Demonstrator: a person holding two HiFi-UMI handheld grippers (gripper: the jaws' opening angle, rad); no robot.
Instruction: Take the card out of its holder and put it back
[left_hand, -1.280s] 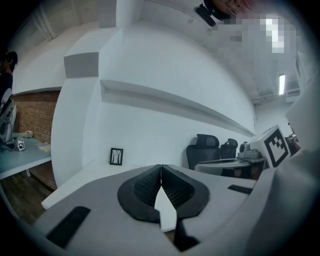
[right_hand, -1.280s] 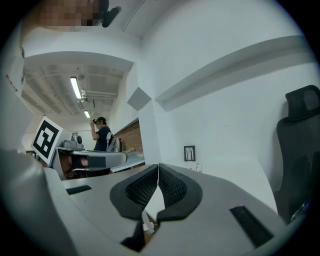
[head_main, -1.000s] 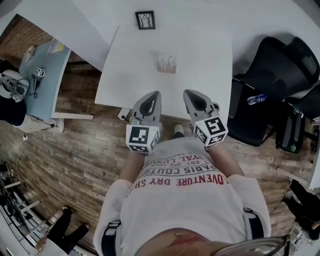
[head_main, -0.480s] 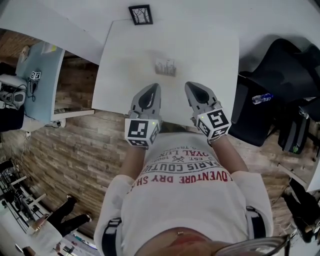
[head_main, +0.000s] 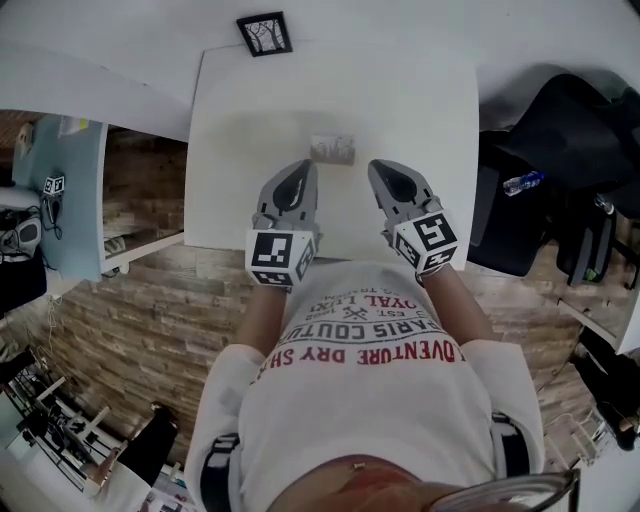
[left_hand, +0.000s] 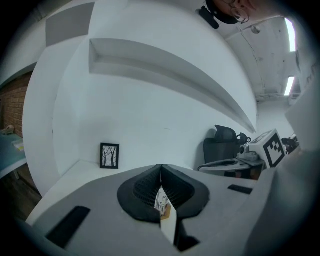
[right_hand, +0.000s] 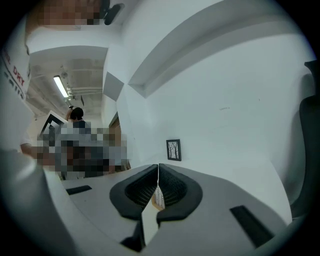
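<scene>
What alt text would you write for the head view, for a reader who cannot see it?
Seen from above, a person at a white table holds the left gripper and right gripper, both shut and empty, over its near edge, aimed at a card in its holder standing beyond them. A small framed picture sits at the table's far edge.

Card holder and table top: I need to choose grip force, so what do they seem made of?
Card holder: probably wood, matte; it shows as a light brown piece at the foot of the card, too small to be sure. Card: likely paper or thin cardboard, pale with printed trees. Table top: smooth matte white, perhaps laminate or painted board; no grain shows.
</scene>
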